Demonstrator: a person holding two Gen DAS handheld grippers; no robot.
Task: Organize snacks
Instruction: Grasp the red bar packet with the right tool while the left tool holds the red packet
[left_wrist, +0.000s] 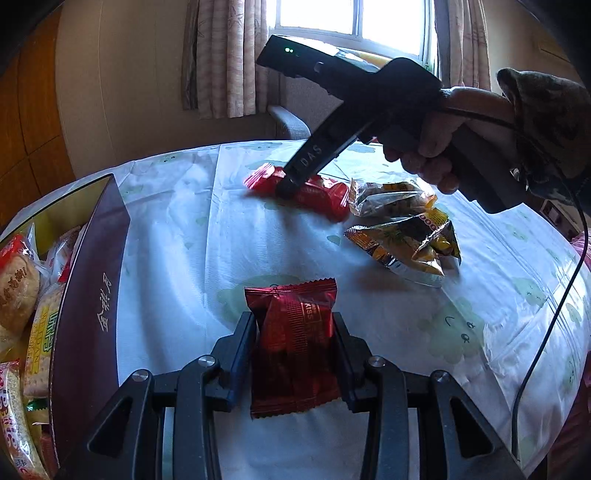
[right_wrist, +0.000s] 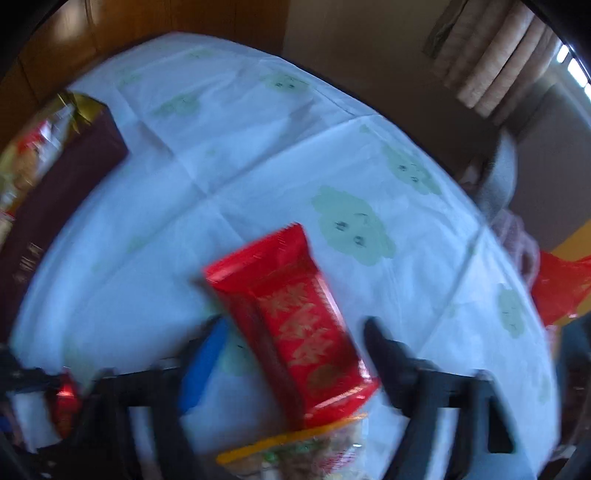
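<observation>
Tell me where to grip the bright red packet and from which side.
Grip the red packet across its narrow middle, from above, one finger on each long edge. It lies flat on the tablecloth, its crimped ends offer little to hold, and the right gripper already straddles its long sides.

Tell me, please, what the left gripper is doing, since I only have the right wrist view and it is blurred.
Observer: The left gripper is shut on a dark red packet printed KISS.
Operator: Thank you. What lies beside my bright red packet?
Observer: In the left wrist view, two crinkled yellow and silver packets lie on the tablecloth just right of it.
Operator: And what is in the maroon box?
Observer: It stands open and holds wrapped crackers.
</observation>
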